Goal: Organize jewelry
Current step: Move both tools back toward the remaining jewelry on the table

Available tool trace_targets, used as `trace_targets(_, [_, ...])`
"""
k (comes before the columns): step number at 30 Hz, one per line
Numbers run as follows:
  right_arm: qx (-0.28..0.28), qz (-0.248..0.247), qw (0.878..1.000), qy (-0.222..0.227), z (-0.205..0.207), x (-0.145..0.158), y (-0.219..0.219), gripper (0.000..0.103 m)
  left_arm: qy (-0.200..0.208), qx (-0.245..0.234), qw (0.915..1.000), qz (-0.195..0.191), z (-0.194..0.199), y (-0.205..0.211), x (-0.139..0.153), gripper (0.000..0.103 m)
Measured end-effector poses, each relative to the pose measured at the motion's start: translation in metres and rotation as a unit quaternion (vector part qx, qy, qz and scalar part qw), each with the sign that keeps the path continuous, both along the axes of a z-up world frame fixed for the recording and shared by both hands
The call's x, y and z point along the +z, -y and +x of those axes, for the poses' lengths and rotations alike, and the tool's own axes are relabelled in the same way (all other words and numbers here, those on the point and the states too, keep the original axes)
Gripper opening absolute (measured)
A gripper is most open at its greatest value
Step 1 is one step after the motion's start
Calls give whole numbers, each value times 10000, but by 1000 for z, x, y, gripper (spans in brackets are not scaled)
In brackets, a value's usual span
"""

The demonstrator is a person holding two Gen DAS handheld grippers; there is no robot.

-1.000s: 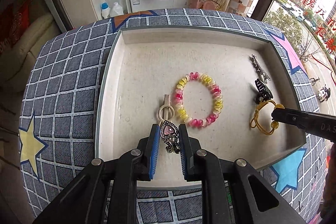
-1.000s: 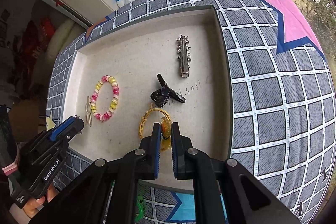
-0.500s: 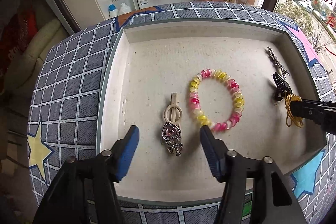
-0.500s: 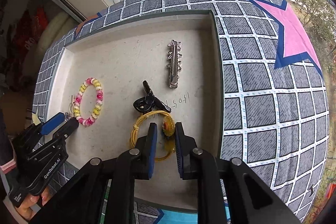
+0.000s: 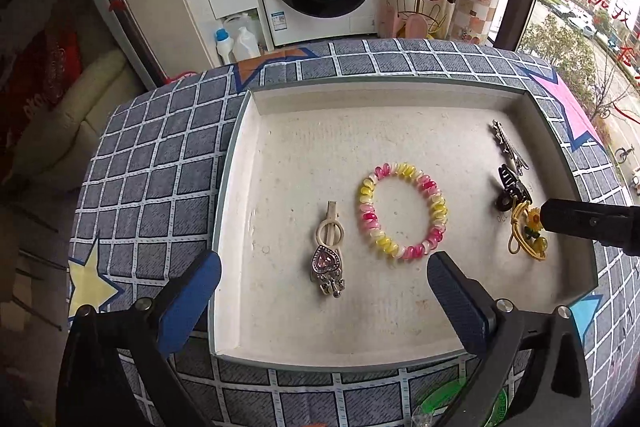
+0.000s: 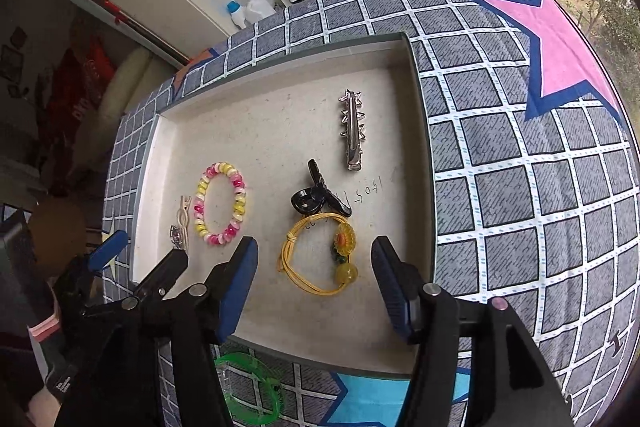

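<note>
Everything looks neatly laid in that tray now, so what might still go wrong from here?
The yellow hair tie lies between the opening jaws of the right hand-held gripper, so a finger might snag its loop on leaving. It also touches the black claw clip, which could get dragged along. The heart clip sits just ahead of the left hand-held gripper, and a careless move may knock it.

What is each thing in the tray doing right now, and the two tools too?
Left tool: opening, nothing held.
Right tool: opening, nothing held.
Heart clip: lying flat, let go.
Bead bracelet: lying flat, untouched.
Yellow tie: lying flat, let go.
Black clip: closed, touching the yellow tie.
Silver clip: closed, lying alone.
Tray: holds all five.
</note>
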State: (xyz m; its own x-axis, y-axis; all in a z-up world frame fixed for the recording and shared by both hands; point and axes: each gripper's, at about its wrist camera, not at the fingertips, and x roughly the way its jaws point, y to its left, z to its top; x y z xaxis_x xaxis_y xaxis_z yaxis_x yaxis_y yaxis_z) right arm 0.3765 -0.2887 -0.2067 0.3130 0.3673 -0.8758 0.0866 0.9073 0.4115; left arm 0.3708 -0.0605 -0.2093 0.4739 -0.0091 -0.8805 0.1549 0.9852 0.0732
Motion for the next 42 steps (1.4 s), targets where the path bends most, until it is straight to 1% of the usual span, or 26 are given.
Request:
trace_targets(6, [-130, 244, 9993, 248, -10, 23, -1, 81, 104, -72, 9999, -17, -15, -6, 20, 103])
trace_targets(9, [-154, 350, 9986, 357, -14, 34, -7, 82, 104, -97, 9999, -71, -30, -14, 25, 103])
trace_targets(11, [-169, 385, 9983, 414, -22, 40, -8, 87, 99, -132, 9998, -75, -40, -21, 27, 103])
trace_targets(12, [-181, 398, 9981, 442, -27, 43, -11, 88, 94, -156, 9998, -58, -45, -24, 28, 103])
trace_targets(13, [-207, 388, 9979, 467, -31, 45, -12, 92, 84, -177, 9998, -43, -50, -27, 29, 103])
trace_targets(14, [-236, 365, 9978, 506, -36, 47, -12, 103, 78, -180, 9998, -33, -55, -31, 30, 103])
trace_targets(18, [-253, 283, 9971, 660, -60, 56, -13, 103, 73, -113, 9999, -79, -77, -50, 34, 103])
trace_targets(22, [-202, 256, 9979, 555, -80, 58, -20, 103, -22, -43, 9999, -132, -105, -67, 31, 103])
trace_targets(27, [-198, 263, 9990, 301, -109, 54, -27, 103, -379, -259, 9984, -330, -147, -75, 20, 103])
trace_targets(30, [-200, 210, 9995, 134, -126, 48, -31, 103, -569, -331, 9973, -325, -173, -75, 12, 103])
trace_targets(34, [-277, 187, 9994, -101, -149, 39, -34, 103, -913, -269, 9943, -480, -206, -75, -1, 103])
trace_targets(37, [-320, 125, 9991, -251, -167, 32, -37, 103, -1099, -241, 9923, -522, -229, -73, -9, 103])
trace_targets(42, [-327, 37, 9983, -475, -193, 20, -43, 103, -1412, -141, 9880, -612, -256, -72, -21, 103])
